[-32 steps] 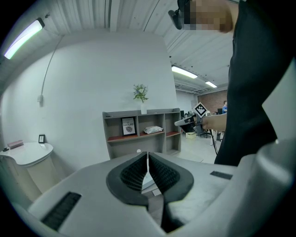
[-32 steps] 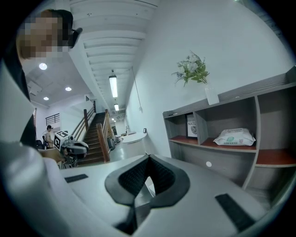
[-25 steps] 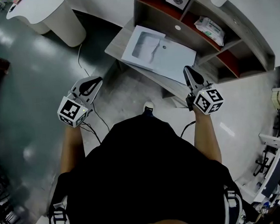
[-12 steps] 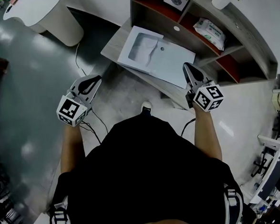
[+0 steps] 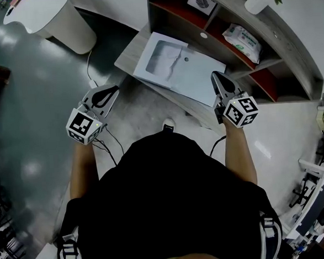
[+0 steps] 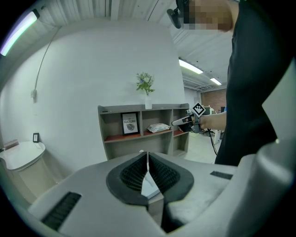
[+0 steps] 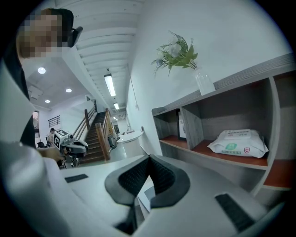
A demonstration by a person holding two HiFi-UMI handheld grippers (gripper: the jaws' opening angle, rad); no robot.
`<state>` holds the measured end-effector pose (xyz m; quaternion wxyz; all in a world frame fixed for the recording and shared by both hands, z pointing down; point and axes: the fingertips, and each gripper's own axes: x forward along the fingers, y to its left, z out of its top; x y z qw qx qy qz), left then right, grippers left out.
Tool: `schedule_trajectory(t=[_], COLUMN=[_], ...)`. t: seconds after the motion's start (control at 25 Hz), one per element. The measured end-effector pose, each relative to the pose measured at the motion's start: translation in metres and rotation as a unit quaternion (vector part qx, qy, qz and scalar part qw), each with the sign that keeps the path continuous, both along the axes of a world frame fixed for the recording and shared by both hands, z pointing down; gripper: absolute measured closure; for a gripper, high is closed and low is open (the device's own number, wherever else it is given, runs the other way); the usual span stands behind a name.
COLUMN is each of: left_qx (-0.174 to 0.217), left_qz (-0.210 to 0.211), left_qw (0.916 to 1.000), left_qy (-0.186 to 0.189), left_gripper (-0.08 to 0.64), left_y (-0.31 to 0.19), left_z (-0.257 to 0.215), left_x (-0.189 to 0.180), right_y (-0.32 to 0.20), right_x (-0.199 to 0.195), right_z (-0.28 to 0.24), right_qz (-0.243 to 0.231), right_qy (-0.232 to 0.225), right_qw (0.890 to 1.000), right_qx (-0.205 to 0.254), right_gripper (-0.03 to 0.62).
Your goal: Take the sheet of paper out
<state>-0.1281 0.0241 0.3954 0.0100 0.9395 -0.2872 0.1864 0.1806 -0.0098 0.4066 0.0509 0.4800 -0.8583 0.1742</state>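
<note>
Left hand-held gripper (image 5: 114, 91), right hand-held gripper (image 5: 215, 77): ribbed jaws closed, empty; flat white sheet (image 5: 194, 74) on desk (image 5: 128, 52).

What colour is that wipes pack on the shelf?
The wipes pack is white with green print, clearest in the right gripper view.

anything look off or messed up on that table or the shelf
Only one thing: the white folder on the table shows a wavy line down its middle, perhaps a crease or a loose flap edge; I cannot tell which. On the shelf the vase stands upright and nothing is spilled.
</note>
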Motion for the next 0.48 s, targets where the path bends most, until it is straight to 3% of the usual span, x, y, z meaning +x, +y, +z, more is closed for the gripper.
schedule_trajectory(t=[0.48], left_qx=[0.000], left_qz=[-0.002], left_qw=[1.0000], left_qy=[-0.008], left_gripper=[0.532], left_y=[-0.023], left_z=[0.001], left_x=[0.036], right_y=[-0.030], right_x=[0.027], right_z=[0.006], right_qz=[-0.014], right_qy=[-0.006], right_qw=[1.000], right_qx=[-0.003], right_gripper=[0.578])
